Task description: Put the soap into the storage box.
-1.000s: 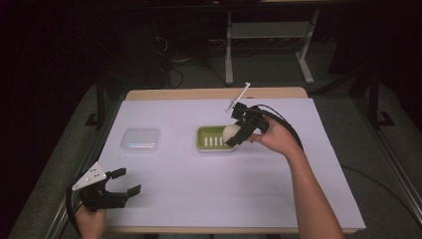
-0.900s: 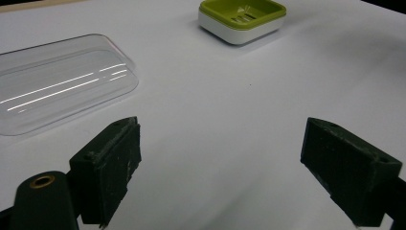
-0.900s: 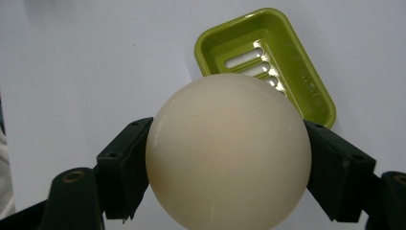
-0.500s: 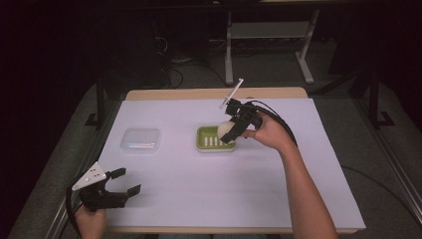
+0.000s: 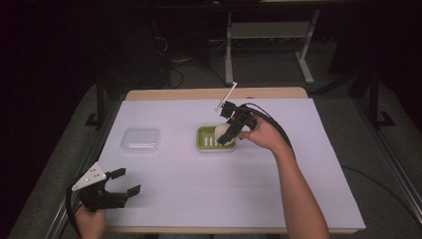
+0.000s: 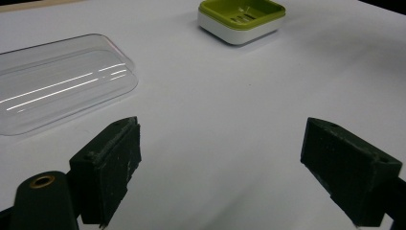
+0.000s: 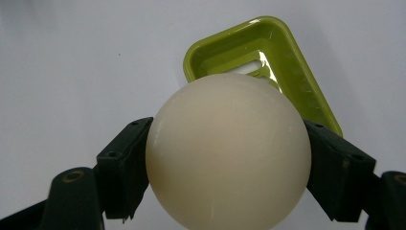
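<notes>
Right tongs (image 7: pixel 225 158) clamped on cream ball (image 7: pixel 227 148) — held just above green dish (image 5: pixel 215 139) mid-table. Left tongs (image 6: pixel 230 163) spread apart, empty, low over table near clear lid (image 6: pixel 57 86).

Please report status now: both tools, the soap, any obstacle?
Right tool shut on cream soap, above green dish. Left tool open, idle. Clear lid lies aside; nothing blocks.

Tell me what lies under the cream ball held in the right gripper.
Below the cream ball, gripped by the right gripper, sits the green soap dish on the white table cover. The ball hides most of the dish's slotted floor, so anything lying there cannot be seen.
</notes>
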`<state>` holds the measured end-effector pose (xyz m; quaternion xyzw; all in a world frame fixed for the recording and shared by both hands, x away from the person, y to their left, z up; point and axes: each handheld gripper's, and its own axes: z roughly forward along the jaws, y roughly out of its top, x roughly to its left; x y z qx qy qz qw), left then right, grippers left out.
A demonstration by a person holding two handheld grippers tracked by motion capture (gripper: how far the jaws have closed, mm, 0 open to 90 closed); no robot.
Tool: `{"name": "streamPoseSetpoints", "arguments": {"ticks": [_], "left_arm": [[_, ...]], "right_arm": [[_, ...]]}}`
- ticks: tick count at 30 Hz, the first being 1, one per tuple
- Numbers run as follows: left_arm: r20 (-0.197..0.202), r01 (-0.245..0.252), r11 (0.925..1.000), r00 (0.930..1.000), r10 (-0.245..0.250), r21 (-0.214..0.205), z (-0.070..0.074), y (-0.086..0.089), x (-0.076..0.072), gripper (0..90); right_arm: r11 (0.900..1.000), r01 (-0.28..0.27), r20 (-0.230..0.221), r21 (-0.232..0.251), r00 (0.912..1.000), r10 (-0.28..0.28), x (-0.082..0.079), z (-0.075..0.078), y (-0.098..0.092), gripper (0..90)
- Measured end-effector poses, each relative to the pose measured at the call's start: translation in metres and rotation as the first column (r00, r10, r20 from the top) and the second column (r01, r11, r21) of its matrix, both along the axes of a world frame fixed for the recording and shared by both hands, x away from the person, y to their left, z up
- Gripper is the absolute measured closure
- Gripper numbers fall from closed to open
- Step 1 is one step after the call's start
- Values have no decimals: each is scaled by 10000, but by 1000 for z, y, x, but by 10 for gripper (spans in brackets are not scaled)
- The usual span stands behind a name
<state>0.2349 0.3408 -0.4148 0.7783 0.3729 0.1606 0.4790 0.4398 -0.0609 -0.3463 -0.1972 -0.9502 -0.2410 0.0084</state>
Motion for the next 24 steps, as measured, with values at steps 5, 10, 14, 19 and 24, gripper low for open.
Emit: {"name": "streamPoseSetpoints", "arguments": {"ticks": [5,10,14,19,24], "left_arm": [[8,9,10000,10000,-10,53,0,1,0,130],[12,22,10000,10000,-22,61,0,1,0,130],[13,5,10000,10000,-5,22,0,0,0,130],[11,6,10000,10000,-6,39,0,1,0,130],[24,17,10000,10000,-17,20,0,1,0,130]], "right_arm": [[10000,89,21,-28,10000,-89,3,-4,5,236],[9998,157,-4,-121,9999,-157,7,-10,10,235],[9998,201,-117,-64,9997,-201,11,-14,12,235],[9996,254,-137,-87,9996,-255,15,-20,16,235],[9993,368,-95,-107,9993,-369,18,-24,19,235]]}}
